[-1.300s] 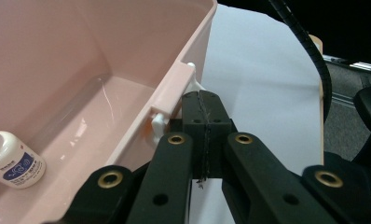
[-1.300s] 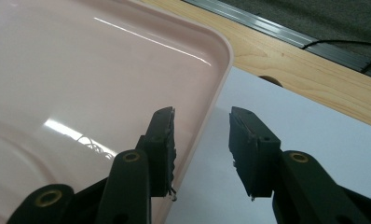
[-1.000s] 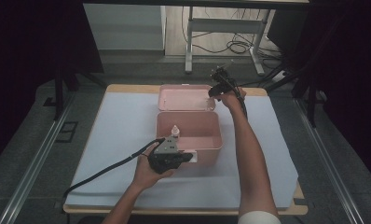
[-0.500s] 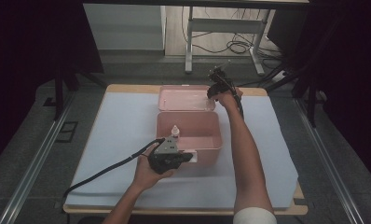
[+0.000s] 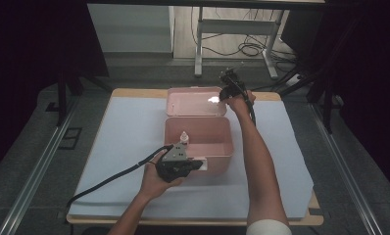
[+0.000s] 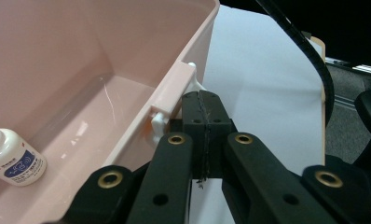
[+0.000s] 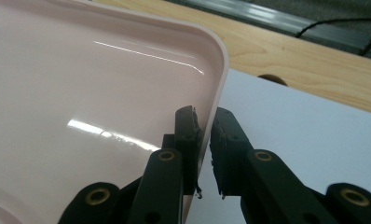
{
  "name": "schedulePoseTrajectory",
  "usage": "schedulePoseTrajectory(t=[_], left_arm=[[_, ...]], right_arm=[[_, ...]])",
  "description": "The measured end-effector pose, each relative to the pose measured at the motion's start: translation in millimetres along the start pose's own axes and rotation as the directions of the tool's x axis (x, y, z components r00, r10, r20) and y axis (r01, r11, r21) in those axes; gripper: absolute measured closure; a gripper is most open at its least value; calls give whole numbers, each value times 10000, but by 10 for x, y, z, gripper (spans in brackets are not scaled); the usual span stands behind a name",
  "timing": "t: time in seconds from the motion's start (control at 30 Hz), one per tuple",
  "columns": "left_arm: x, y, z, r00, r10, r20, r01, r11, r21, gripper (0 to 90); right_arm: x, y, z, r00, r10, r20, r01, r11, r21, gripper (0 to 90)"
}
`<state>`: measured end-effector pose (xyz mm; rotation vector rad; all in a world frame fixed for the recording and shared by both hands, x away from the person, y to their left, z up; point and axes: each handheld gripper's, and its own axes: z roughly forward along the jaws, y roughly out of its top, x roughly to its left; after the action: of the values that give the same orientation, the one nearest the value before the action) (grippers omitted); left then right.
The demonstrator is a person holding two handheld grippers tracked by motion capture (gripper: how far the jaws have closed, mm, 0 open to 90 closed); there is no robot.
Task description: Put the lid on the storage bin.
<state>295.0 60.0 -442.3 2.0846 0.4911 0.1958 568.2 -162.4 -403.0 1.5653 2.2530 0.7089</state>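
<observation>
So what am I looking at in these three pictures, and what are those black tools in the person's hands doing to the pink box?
A person at a table holds a hand tool with two black jaws in each hand. The high view comes from a fixed camera above the table; the other two come from small cameras riding on each tool, looking along its jaws.

On the pale sheet covering the table stands an open pink box, its lid swung back. A small white bottle stands inside.

The left gripper is shut, its tips by the white latch on the box's front wall; whether it pinches anything I cannot tell. The right gripper straddles the lid's edge near a corner. Its jaws have just been closing, and a slight gap still shows on one side.
</observation>
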Motion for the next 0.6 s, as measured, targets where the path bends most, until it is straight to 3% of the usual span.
schedulePoseTrajectory(t=[0.37, 0.6], left_arm=[[8, 2, -2, 10000, -6, 78, 6, 10000, 30, 900], [7, 1, -2, 10000, 9, 71, -9, 10000, 29, 900]], right_arm=[[75, -17, -145, 9981, -224, 576, 276, 9956, -899, 832], [100, -13, -256, 9972, -262, 706, 354, 9906, -1325, 838]])
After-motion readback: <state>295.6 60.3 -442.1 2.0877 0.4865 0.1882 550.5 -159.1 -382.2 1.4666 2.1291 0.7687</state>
